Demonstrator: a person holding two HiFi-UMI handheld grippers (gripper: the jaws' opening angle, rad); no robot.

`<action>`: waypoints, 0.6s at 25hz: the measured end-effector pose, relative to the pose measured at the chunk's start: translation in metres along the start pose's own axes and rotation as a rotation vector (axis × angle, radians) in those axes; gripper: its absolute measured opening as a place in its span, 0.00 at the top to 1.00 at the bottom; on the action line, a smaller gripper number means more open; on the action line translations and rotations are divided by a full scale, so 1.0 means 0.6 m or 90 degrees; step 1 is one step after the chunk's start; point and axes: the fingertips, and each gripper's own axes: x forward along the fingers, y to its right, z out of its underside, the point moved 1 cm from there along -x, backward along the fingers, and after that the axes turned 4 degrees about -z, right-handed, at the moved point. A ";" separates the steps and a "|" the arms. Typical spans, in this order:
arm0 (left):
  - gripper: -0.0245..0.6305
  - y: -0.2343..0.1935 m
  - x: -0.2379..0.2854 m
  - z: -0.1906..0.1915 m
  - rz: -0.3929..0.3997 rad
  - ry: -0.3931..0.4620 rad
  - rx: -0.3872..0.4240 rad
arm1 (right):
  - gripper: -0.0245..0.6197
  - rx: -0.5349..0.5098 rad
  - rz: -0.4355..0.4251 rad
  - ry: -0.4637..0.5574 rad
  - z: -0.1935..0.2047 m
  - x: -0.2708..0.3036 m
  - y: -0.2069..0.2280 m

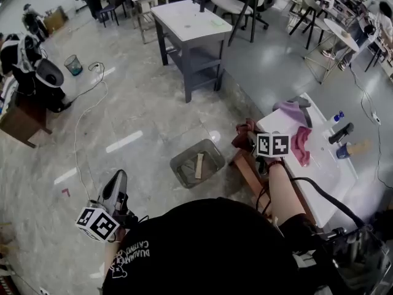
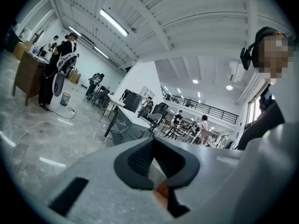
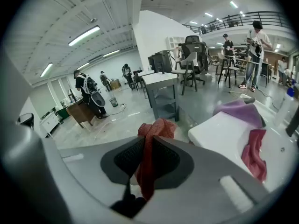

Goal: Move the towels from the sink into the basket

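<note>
Right gripper [image 3: 148, 161] clamps a rust-red knitted towel [image 3: 158, 129] beside the white sink [image 1: 279, 125]; pink cloth towel [image 1: 301, 145] and purple towel [image 1: 291, 111] wait on its edge, grey mesh basket [image 1: 184, 162] not yet reached; left gripper [image 2: 154, 160] closed, empty

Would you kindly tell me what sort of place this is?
Probably a large open lab or workshop hall: a white-topped grey work table, a railed upper mezzanine, and a freestanding white sink unit set up on the bare floor.

Bright, even overhead light from ceiling strip lights [image 2: 113, 22]. Streaky glare patches on the glossy floor [image 1: 123, 141]. Shadows weak. Heavy fisheye bend and dark vignetted corners in both gripper views. Close foreground soft, background reasonably sharp.
</note>
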 end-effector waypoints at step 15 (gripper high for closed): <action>0.96 -0.092 -0.064 0.006 -0.001 -0.024 -0.026 | 0.86 -0.102 -0.103 -0.003 0.039 -0.006 -0.241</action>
